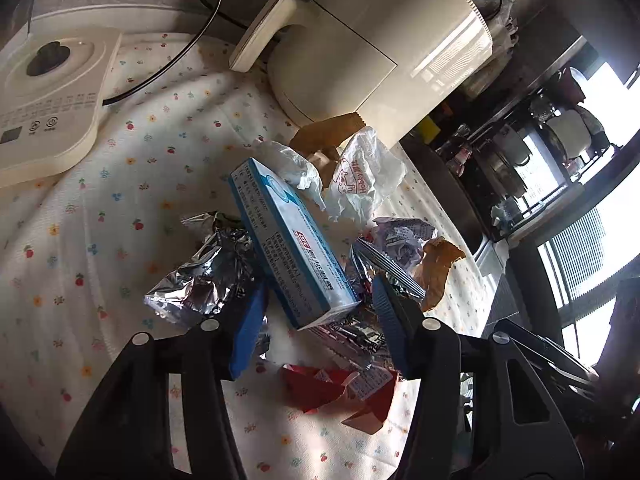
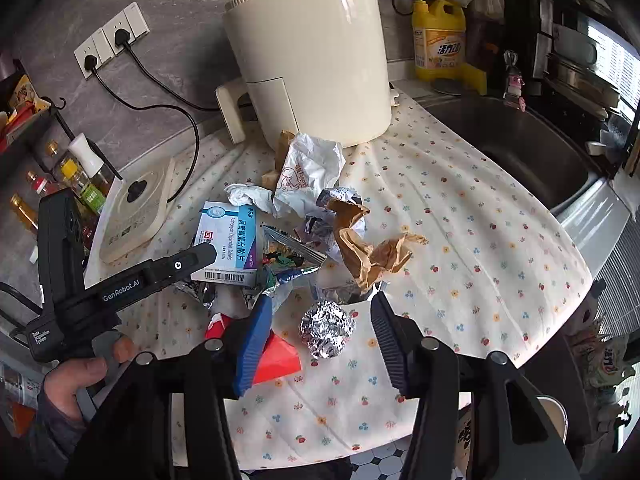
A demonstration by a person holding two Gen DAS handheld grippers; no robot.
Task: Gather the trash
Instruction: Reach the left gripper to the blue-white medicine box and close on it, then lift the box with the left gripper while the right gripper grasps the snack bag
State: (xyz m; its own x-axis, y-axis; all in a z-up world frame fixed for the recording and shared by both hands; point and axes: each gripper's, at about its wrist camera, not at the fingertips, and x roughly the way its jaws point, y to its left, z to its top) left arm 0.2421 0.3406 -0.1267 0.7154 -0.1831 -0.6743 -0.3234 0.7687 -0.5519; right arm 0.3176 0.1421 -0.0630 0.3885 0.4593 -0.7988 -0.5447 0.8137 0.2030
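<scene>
On my floral tablecloth (image 2: 460, 216) the cream air fryer (image 2: 312, 60) stands at the back, a flat white appliance base (image 2: 136, 216) lies to its left with its black cord (image 2: 176, 92) plugged into the wall sockets (image 2: 112, 40), while yellow dish soap (image 2: 438, 36) stands behind the steel sink (image 2: 520, 148).

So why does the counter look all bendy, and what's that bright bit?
Left wrist view: the fisheye lens curves the tablecloth, and window light blows out white at the right edge. Right wrist view: the same bending, and glare on the foil ball.
</scene>
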